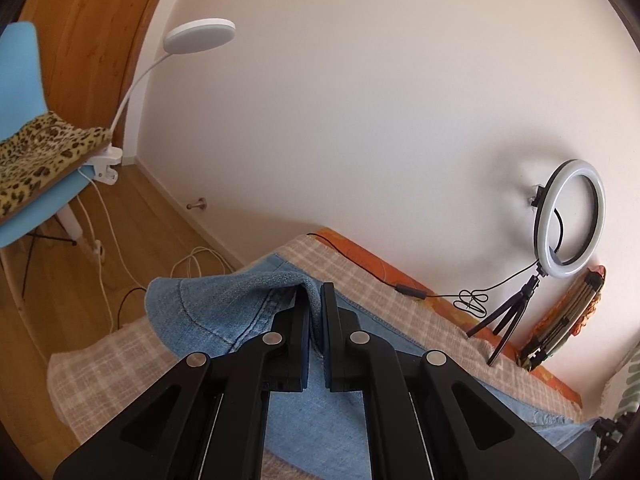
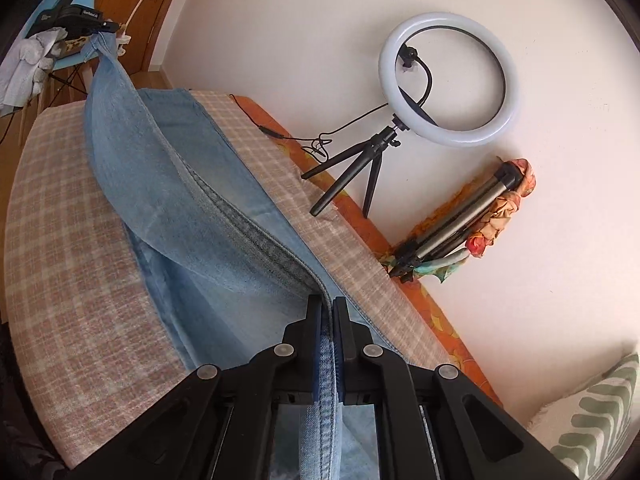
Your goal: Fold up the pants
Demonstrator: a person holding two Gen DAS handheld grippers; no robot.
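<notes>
**Denim lifted at both ends as the fold begins**

Nearest the lens, the right claw [image 2: 328,312] is clamped on a stitched edge of the jeans [image 2: 208,216], a thick seam running up between its 2 pads; the left claw [image 1: 316,300] is likewise pinched tight on a fold of denim near a hem; seen from the right wrist view, it holds the far end of the raised layer high above the bed [image 2: 60,240]. The pants lie on the checked cover of that bed, 1 layer flat on the cover and 1 pulled up into a taut ridge between the 2 claws; their long axis runs from the near right claw away toward the far left claw, roughly parallel to the wall [image 2: 520,240] and the orange edge of the bed. By the look of it the fold is early: the lifted layer has yet to be carried over and laid down, and any further folding along the length is still to come. Beyond the bed stand a ring light [image 2: 448,80] on a small tripod, a folded tripod [image 2: 452,220], and farther off a blue chair [image 1: 20,92] and a clip lamp [image 1: 200,36].
</notes>
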